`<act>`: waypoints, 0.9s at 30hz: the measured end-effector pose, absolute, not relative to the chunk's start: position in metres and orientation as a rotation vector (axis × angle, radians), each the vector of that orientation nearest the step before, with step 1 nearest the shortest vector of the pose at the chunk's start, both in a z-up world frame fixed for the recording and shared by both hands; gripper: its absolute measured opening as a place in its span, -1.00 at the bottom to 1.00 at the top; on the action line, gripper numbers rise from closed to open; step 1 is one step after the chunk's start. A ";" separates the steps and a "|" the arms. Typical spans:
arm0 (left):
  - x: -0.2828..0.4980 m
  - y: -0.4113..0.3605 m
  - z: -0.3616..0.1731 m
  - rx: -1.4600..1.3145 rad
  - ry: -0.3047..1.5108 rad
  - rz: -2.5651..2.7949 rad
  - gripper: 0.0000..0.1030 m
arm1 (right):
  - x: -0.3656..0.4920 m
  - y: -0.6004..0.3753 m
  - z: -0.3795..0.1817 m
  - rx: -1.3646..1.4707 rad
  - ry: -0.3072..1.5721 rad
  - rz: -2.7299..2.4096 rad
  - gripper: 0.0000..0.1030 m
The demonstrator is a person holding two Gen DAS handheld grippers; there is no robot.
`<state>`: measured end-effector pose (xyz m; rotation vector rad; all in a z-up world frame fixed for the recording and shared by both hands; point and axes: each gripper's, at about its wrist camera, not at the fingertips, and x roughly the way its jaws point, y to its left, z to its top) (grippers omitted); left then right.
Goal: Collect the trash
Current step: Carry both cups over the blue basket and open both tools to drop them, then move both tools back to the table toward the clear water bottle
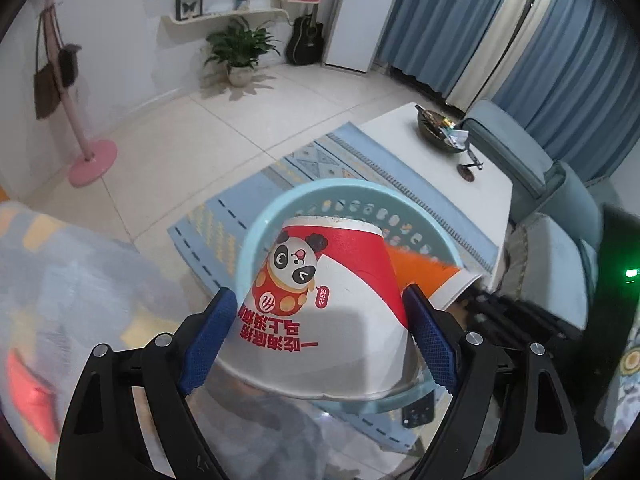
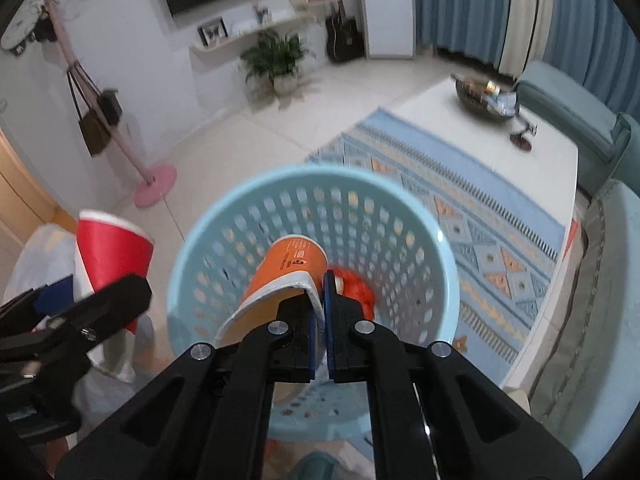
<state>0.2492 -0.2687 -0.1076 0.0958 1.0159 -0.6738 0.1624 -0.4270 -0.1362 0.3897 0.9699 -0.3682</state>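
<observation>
Left gripper (image 1: 320, 328) is gripping a red and white panda cup (image 1: 320, 304) upside down, blue pads (image 1: 208, 340) spread wide and pressing its sides, over the near rim of the blue basket (image 1: 256, 236). Right gripper (image 2: 319, 308) is pinching the rim of an orange cup (image 2: 288, 276), fingers nearly together, holding it inside the basket. Basket is sitting on the rug (image 2: 480, 216) beside a white table (image 2: 552, 168).

Large paper cup (image 1: 324, 312): white and red, printed with a panda figure and red lettering. Smaller paper cup (image 2: 286, 276): orange with white rim. Perforated plastic basket (image 2: 416, 216): pale blue. Floor rug (image 2: 492, 248): blue with orange and grey geometric diamonds. Claw pads (image 1: 208, 340): blue, textured, on black arms.
</observation>
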 end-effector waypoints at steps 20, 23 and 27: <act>0.225 -0.199 -0.067 -0.067 0.941 -0.676 0.63 | 0.142 -0.389 -0.089 0.354 0.912 -0.273 0.12; 0.214 -0.177 -0.049 -0.083 0.893 -0.666 0.63 | 0.140 -0.371 -0.071 0.333 0.872 -0.235 0.14; 0.198 -0.144 -0.027 -0.101 0.839 -0.636 0.64 | 0.138 -0.340 -0.048 0.301 0.824 -0.171 0.21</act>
